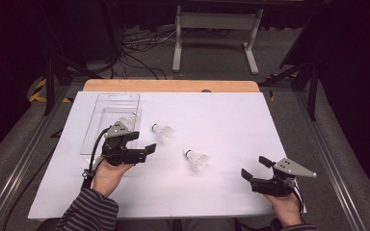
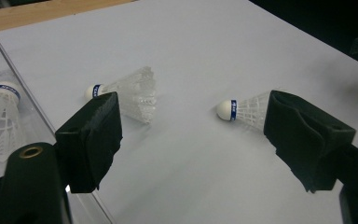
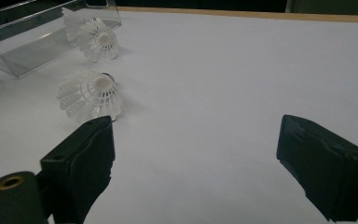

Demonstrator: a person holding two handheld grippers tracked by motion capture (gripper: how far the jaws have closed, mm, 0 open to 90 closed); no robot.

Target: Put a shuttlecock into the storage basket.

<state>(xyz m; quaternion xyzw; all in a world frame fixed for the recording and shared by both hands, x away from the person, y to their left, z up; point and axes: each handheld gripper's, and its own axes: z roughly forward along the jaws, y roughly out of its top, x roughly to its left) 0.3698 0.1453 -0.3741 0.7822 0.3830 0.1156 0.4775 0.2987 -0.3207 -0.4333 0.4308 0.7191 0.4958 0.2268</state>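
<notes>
From above we see our left tongs (image 1: pixel 143 142) spread beside the clear tray (image 1: pixel 107 105), with two shuttlecocks (image 1: pixel 163 133) (image 1: pixel 196 159) lying on the white surface (image 1: pixel 221 115) and our right tongs (image 1: pixel 254 168) spread, holding nothing

In the left gripper view a third shuttlecock (image 2: pixel 0 116) lies in the tray

In the right gripper view the near shuttlecock (image 3: pixel 89 95) lies just past our left jaw

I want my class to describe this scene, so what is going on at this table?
A person holds a claw in each hand over a white-covered table. Both are open and hold nothing. The left claw sits beside a clear plastic tray with one shuttlecock already in it. Two more shuttlecocks lie loose on the table: one near the left claw, another towards the middle. The right claw hovers apart from them.
</notes>
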